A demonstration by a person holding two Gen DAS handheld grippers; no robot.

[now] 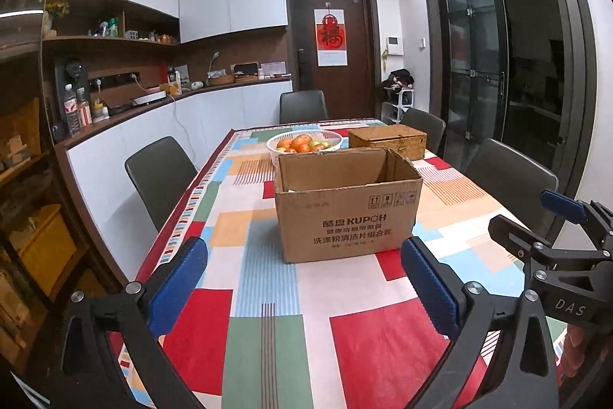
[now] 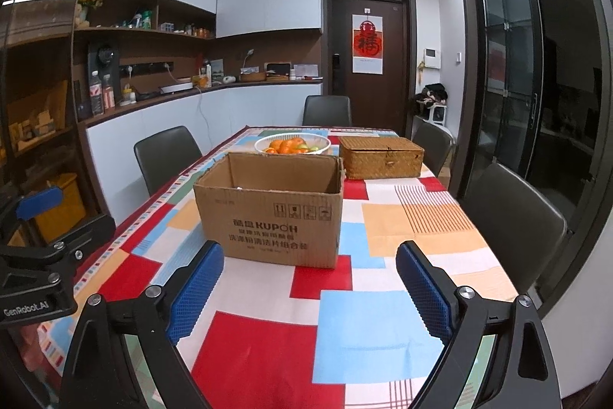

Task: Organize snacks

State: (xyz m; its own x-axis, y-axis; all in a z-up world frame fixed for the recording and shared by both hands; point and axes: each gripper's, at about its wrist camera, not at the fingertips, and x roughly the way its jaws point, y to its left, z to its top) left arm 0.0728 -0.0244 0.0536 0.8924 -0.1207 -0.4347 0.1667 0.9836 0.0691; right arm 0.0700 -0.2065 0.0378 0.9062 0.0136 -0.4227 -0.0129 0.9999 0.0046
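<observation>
An open brown cardboard box printed KUPOH stands in the middle of the table; it also shows in the right wrist view. Its inside is mostly hidden from both views. Behind it sits a closed woven wicker basket. My left gripper is open and empty, held above the near part of the table in front of the box. My right gripper is open and empty beside it, also short of the box. No snacks are visible.
The table wears a colourful patchwork cloth. A white bowl of oranges and apples sits behind the box. Grey chairs stand around the table. A counter with bottles runs along the left wall.
</observation>
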